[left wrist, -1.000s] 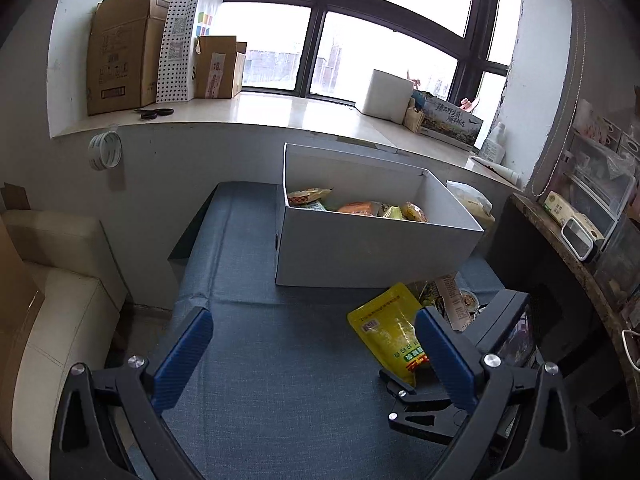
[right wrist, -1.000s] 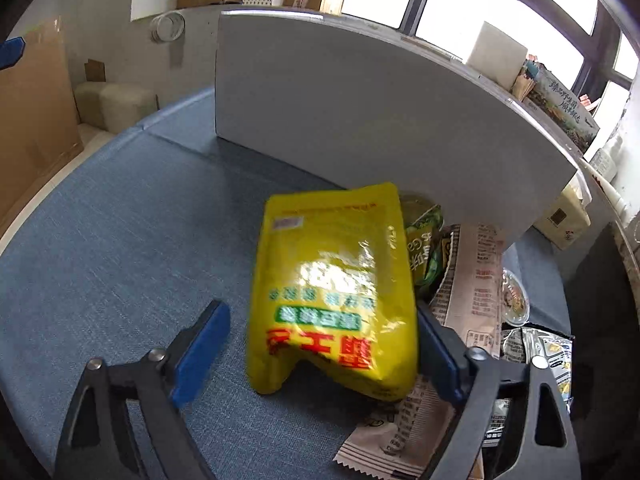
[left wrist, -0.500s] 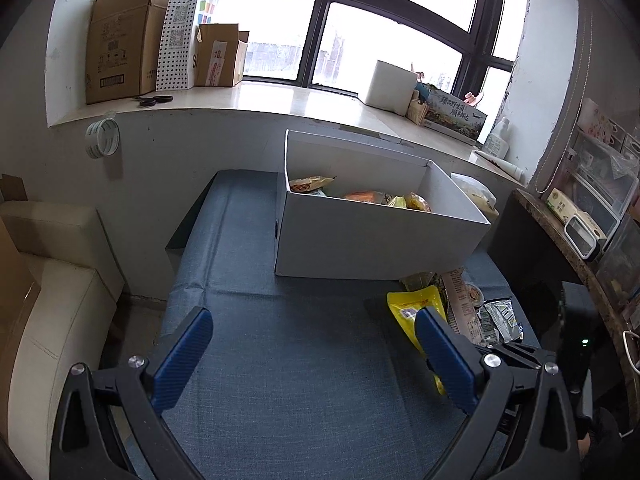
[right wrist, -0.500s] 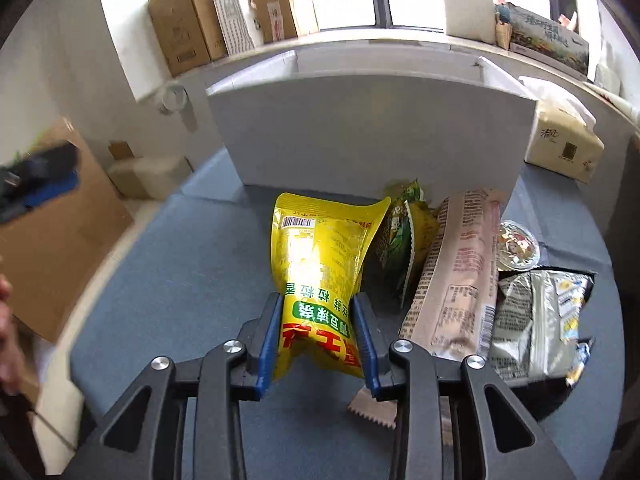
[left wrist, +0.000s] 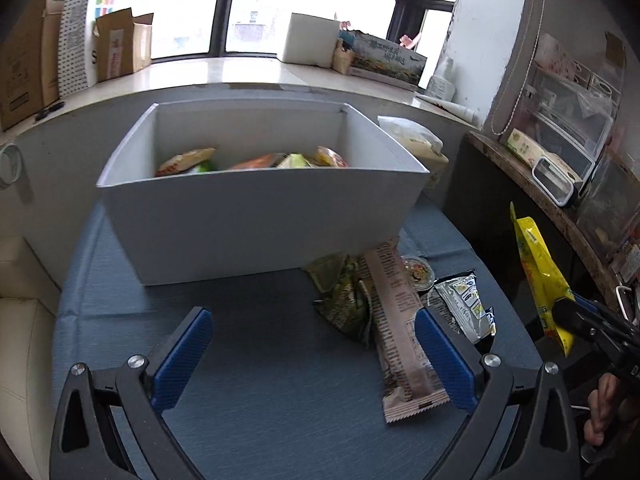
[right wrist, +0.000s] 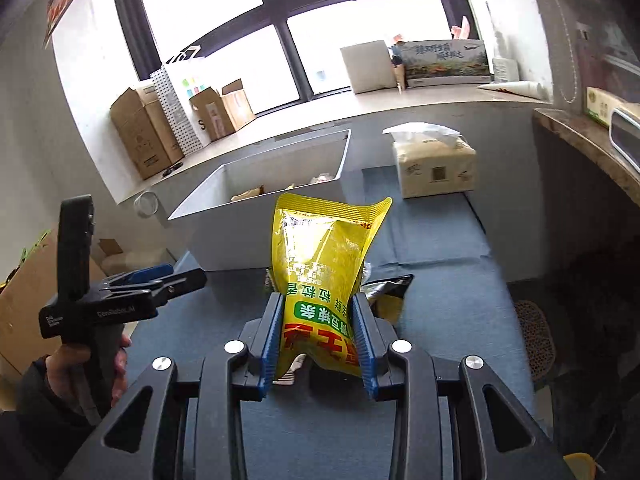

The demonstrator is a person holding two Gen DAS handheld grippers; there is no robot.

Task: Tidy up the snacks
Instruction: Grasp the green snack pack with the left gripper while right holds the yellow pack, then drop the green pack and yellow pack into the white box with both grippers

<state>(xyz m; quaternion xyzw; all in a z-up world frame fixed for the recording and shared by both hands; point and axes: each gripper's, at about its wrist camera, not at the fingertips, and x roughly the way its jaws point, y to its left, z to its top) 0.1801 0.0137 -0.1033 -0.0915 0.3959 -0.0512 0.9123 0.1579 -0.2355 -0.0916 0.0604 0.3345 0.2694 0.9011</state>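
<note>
The right tongs (right wrist: 318,340) are clenched on the lower part of a yellow snack pouch (right wrist: 324,256), their blue pads pressing both its sides, and the pouch stands upright, lifted clear of the blue tabletop (right wrist: 448,308). In the left wrist view the same pouch (left wrist: 538,272) hangs at the far right edge, above the tabletop's corner. The left tongs (left wrist: 314,356) are released, their blue fingers (left wrist: 182,354) spread wide with nothing between them, low over the tabletop; a hand (right wrist: 86,368) grips their handle at the left of the right wrist view. Just past the left tongs lies a small heap of snacks: a long brown wrapped bar (left wrist: 400,328) running toward the camera, a crumpled green packet (left wrist: 344,296) touching its left side, a small round cup (left wrist: 416,272) and a silver-and-black packet (left wrist: 466,308) on its right. Behind the heap stands an open white box (left wrist: 260,220) with several snack packets (left wrist: 256,160) already inside. Beside the box, to its right, sits a tissue pack (right wrist: 436,164). Farthest off, the windowsill (left wrist: 200,76) carries cardboard boxes (left wrist: 120,44) under the window.
</note>
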